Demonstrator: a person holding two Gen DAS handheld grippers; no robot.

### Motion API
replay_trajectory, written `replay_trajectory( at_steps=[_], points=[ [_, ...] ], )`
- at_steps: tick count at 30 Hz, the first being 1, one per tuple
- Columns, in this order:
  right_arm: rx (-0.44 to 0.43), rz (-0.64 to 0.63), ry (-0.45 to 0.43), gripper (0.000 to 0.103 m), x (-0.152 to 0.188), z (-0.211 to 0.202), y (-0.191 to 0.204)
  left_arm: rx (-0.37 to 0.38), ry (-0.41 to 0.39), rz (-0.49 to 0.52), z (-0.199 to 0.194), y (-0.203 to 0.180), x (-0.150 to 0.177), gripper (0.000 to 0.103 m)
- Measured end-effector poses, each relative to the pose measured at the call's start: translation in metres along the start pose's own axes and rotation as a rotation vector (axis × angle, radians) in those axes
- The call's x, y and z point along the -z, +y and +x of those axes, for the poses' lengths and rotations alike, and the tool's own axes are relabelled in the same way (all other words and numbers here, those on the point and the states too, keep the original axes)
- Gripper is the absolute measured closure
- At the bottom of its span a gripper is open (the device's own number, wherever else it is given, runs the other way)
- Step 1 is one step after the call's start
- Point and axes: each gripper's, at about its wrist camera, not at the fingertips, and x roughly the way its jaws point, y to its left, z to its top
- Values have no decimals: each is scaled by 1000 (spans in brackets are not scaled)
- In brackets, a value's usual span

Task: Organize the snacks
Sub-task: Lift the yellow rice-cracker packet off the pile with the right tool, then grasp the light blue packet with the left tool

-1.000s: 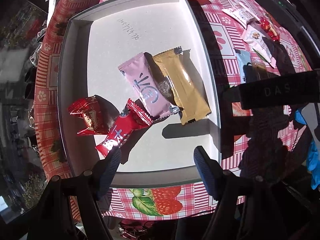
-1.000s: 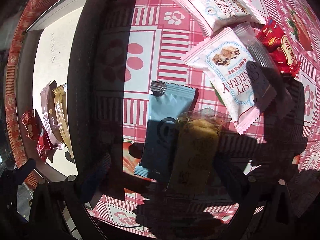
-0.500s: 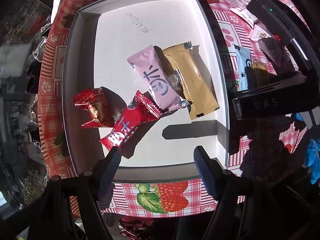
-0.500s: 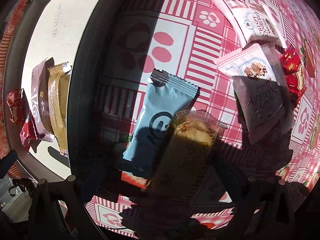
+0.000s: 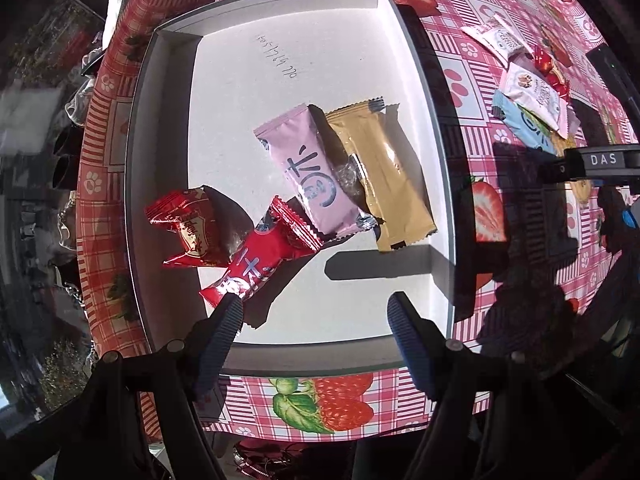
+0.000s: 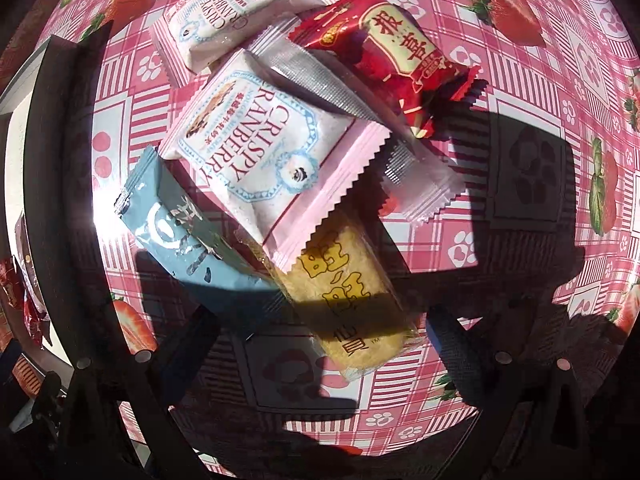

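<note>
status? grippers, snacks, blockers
Left gripper open, empty, over white tray. Right gripper open above yellow rice cracker. Crispy Cranberry pack overlaps its top end.

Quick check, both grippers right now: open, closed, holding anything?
Left gripper: open, empty, above the white tray.
Right gripper: open, empty, over the yellow rice cracker packet.

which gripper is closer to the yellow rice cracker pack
Right. The right gripper hangs directly above the yellow rice cracker pack on the tablecloth, fingers either side. The left gripper hovers over the white tray, well away from it.
</note>
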Motion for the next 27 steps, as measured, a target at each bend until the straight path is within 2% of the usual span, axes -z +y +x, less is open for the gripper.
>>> replay_trajectory(
  at_steps=[2, 6, 7, 9, 10, 12, 15, 17, 22, 24, 27],
  points=[
    [-60, 68, -5, 0, 3, -1, -20, -1, 7, -1, 3, 2, 0, 25],
    [-128, 140, -49, 0, 9, -7, -45, -1, 12, 14, 5, 1, 0, 25],
    [-136, 149, -58, 0, -1, -15, -57, 3, 8, 17, 3, 0, 0, 25],
    [-131, 163, -69, 0, -10, -22, -70, 10, 4, 27, -1, -4, -1, 25],
    [-128, 175, -75, 0, -26, -31, -94, 15, 2, 33, -2, -6, -2, 25],
    [-123, 209, -86, 0, -33, -36, -115, 35, 1, 46, -7, -18, -7, 25],
    [-114, 244, -91, 0, -39, -36, -142, 93, 1, 70, -15, -35, -16, 25],
    [-111, 208, -77, 0, -40, -37, -154, 140, -1, 89, -22, -51, -24, 25],
    [-74, 25, -48, 0, -9, -3, -110, 263, 27, 91, -28, -93, -50, 23],
    [-61, -34, -37, 0, -4, 3, -100, 303, 65, 45, -21, -103, -67, 23],
    [12, -119, -25, 0, 1, 5, -84, 313, 110, -41, -3, -109, -81, 24]
  ],
)
